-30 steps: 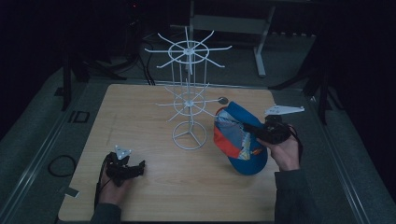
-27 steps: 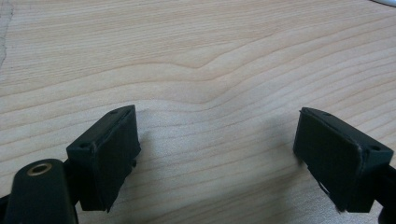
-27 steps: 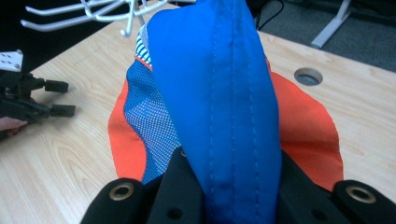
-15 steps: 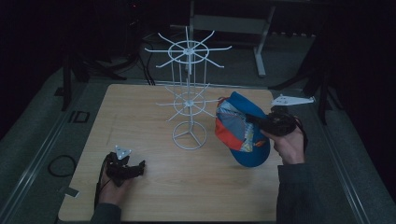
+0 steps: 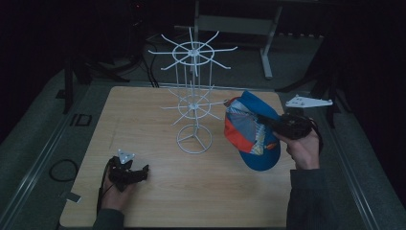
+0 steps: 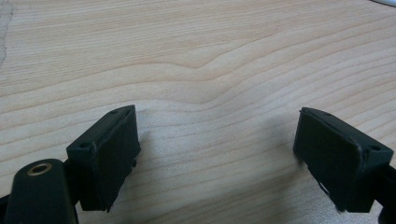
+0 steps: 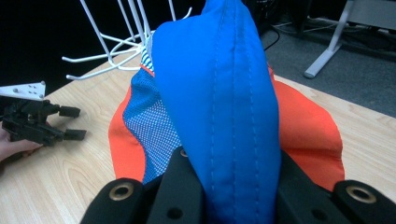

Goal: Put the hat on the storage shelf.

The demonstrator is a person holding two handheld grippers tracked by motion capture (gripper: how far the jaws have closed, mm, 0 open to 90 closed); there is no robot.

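A blue and orange cap (image 5: 251, 132) hangs in the air at the right of the wooden table (image 5: 143, 110), beside the white wire rack (image 5: 194, 100). My right gripper (image 5: 274, 125) is shut on it. In the right gripper view the black jaws (image 7: 233, 196) pinch a fold of the cap's blue cloth (image 7: 219, 93), with the rack's arms (image 7: 116, 46) behind. My left gripper (image 5: 139, 172) rests low at the table's front left, held by a hand. Its jaws (image 6: 215, 154) stand open over bare wood (image 6: 187, 56) with nothing between them. It also appears far off as the left gripper (image 7: 77, 122).
The rack's round base (image 5: 194, 140) stands mid-table, its hook arms spreading at two heights. A cable loop (image 5: 62, 168) lies on the grey floor to the left. White table legs (image 5: 268, 48) stand behind the table.
My right hand has lifted the cap up off the table and a little toward the rack's arms. The left hand and its gripper have stayed in place.
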